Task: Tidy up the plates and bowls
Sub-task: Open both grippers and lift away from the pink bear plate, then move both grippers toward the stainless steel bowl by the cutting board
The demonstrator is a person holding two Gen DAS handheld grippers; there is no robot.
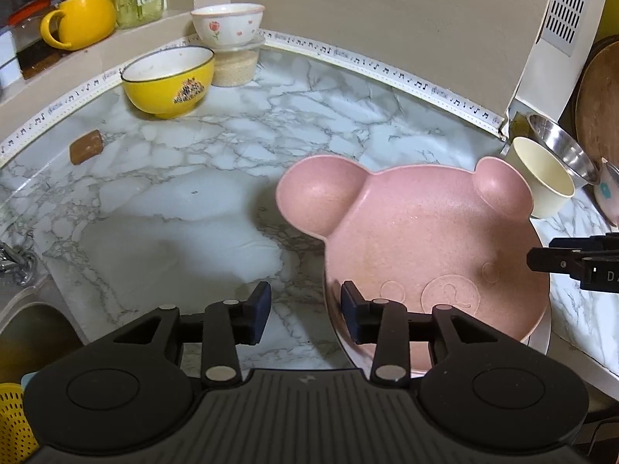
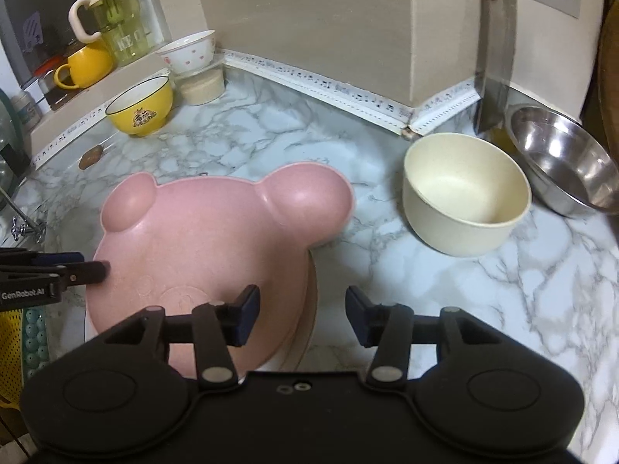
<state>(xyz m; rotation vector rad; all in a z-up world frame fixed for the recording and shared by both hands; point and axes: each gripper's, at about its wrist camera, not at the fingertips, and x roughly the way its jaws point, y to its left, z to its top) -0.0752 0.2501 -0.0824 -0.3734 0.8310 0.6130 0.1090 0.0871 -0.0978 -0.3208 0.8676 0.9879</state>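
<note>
A pink bear-shaped plate (image 1: 425,239) (image 2: 201,239) lies on top of a white plate (image 1: 541,332) (image 2: 305,321) on the marble counter. My left gripper (image 1: 305,309) is open, straddling the pink plate's left rim, empty. My right gripper (image 2: 301,317) is open over the plates' right rim, empty. A cream bowl (image 2: 464,193) (image 1: 545,178) stands right of the plates. A yellow bowl (image 1: 170,81) (image 2: 141,108) and a white flowered bowl (image 1: 228,23) (image 2: 189,52) stand at the back left.
A steel bowl (image 2: 565,162) (image 1: 561,147) sits at the far right beside a cleaver (image 2: 495,77). The flowered bowl rests on a lidded container (image 1: 236,65). A yellow mug (image 1: 77,19) and green bottle (image 2: 116,27) stand on a ledge. A sink (image 1: 35,324) is at left.
</note>
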